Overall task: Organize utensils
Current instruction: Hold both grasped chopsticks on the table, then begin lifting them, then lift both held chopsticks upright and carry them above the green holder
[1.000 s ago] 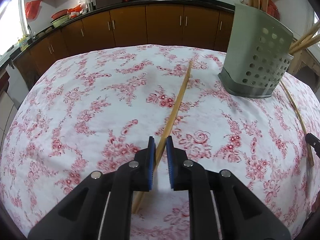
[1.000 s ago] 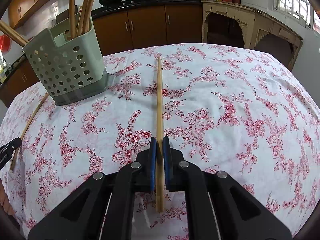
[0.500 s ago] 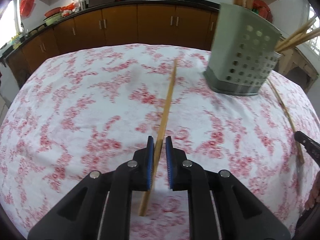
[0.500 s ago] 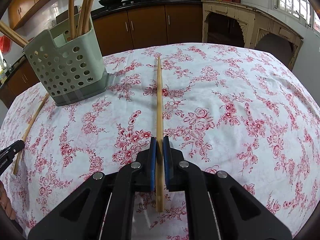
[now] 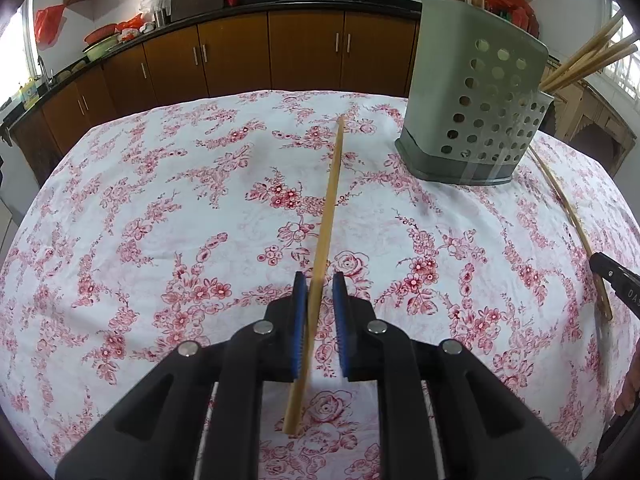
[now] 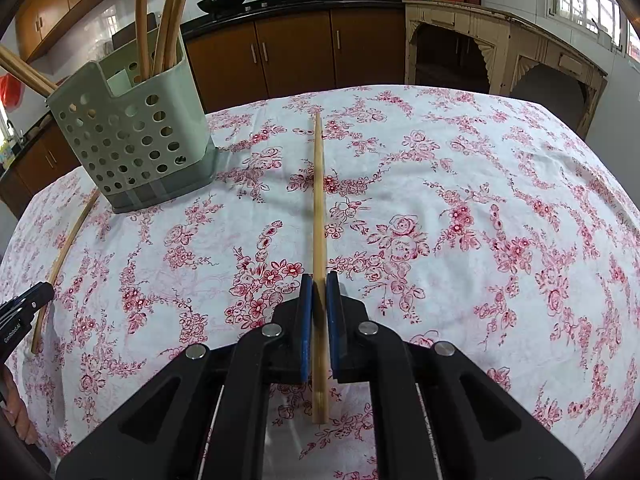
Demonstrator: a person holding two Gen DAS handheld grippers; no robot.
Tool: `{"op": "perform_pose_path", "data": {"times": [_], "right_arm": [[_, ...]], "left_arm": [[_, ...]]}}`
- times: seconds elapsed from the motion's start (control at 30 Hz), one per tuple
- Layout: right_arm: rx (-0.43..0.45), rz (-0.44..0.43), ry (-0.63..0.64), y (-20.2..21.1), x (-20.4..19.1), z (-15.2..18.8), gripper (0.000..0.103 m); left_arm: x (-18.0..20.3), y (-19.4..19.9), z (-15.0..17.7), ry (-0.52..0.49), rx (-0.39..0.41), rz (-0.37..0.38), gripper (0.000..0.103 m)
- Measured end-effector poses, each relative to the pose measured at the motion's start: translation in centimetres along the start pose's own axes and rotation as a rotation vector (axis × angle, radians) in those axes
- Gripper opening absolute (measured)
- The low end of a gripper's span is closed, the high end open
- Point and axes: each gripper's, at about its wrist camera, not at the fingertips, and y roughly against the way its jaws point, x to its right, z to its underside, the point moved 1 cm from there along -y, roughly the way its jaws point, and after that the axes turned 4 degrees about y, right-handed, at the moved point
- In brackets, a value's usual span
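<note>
Two wooden chopsticks are in play on the flowered tablecloth (image 5: 160,220). My left gripper (image 5: 319,280) is shut on one chopstick (image 5: 330,196). That stick runs slightly askew between the blue pads, hugging the left one, its far tip near the holder and its near end a little off the cloth. My right gripper (image 6: 319,280) is shut snugly on the other chopstick (image 6: 318,200), which points straight ahead. A grey-green perforated holder (image 5: 480,92) (image 6: 132,136) stands upright between the two sticks, with several chopsticks in it.
Brown kitchen cabinets (image 5: 304,52) and a counter with two woks line the far wall. A pale carved sideboard (image 6: 500,48) stands at the back right. A person's hand (image 5: 630,384) shows at the right edge of the left wrist view.
The left wrist view has swung, so the holder drifted left. The left chopstick now lies closer in line with the fingers, and its near end has lifted a little. The right gripper is unchanged.
</note>
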Motion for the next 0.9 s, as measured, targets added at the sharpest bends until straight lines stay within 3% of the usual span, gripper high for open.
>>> {"op": "perform_pose_path", "data": {"times": [0.6, 0.8, 0.9], "right_arm": [[-0.001, -0.011, -0.014, 0.3, 0.1, 0.4, 0.008], [-0.006, -0.024, -0.001, 0.6, 0.3, 0.6, 0.008], [0.034, -0.033, -0.007, 2.4, 0.6, 0.5, 0.008]], "left_arm": [[-0.2, 0.7, 1.0, 0.002, -0.003, -0.003, 0.016], [-0.3, 1.0, 1.2, -0.011, -0.008, 0.015, 0.008], [-0.9, 1.9, 1.2, 0.005, -0.011, 0.038, 0.008]]}}
